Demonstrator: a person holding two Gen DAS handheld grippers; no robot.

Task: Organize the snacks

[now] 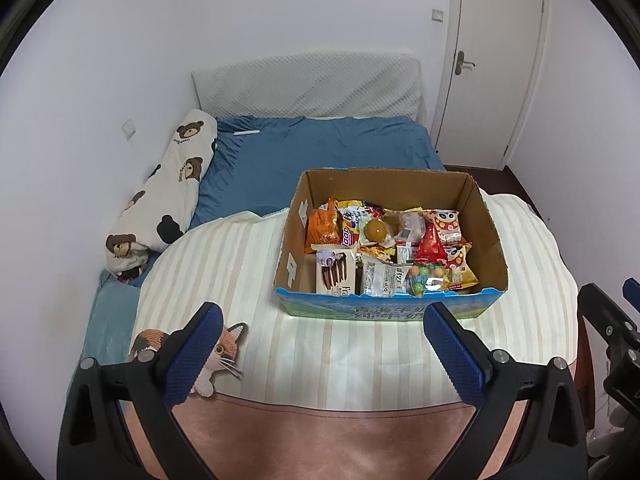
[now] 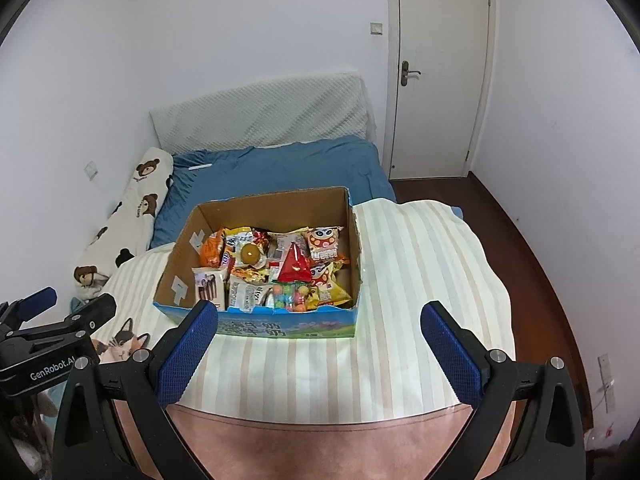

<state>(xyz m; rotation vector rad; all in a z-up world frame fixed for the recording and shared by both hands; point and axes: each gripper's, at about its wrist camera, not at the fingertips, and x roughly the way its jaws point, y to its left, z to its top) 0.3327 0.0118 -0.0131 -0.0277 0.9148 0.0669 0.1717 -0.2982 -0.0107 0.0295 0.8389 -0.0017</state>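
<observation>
An open cardboard box [image 1: 486,220] [image 2: 182,240] stands on a striped cream blanket [image 1: 248,272] [image 2: 420,280] on the bed. It holds several snack packets: a red pyramid pack [image 1: 431,245] [image 2: 295,263], a chocolate biscuit box [image 1: 335,271] [image 2: 210,285], an orange bag [image 1: 322,226], a round yellow jelly cup [image 1: 376,230] [image 2: 250,254]. My left gripper [image 1: 324,318] is open, just short of the box's front wall, holding nothing. My right gripper [image 2: 320,316] is open too, at the box's front edge, empty. In each view the other gripper shows at the edge.
A blue quilt [image 1: 320,148] and a white pillow [image 1: 308,86] lie beyond the box. A bear-print bolster [image 1: 168,196] runs along the left wall. A cat-shaped cushion [image 1: 224,350] lies near the left fingers. A closed door [image 2: 438,72] and dark wooden floor [image 2: 532,248] are right.
</observation>
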